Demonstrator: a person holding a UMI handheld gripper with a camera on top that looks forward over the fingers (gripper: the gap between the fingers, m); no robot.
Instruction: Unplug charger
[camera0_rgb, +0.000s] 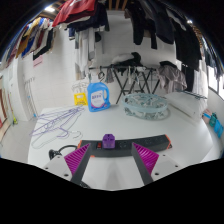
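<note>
A small purple charger (108, 138) stands upright on a dark flat bar (122, 146) that lies across the white table, just ahead of my fingers. My gripper (111, 155) is open wide. Its purple pads (75, 156) sit left and right of the charger with clear gaps on both sides, and neither finger touches it. I cannot tell whether the dark bar is a power strip.
On the white table (150, 128) beyond the charger are wire hangers (55, 125) at the left, a blue-and-white package (97, 96), a yellow item (78, 92) and a clear round tray (145, 105). A drying rack (135, 75) and hanging clothes (80, 12) stand behind.
</note>
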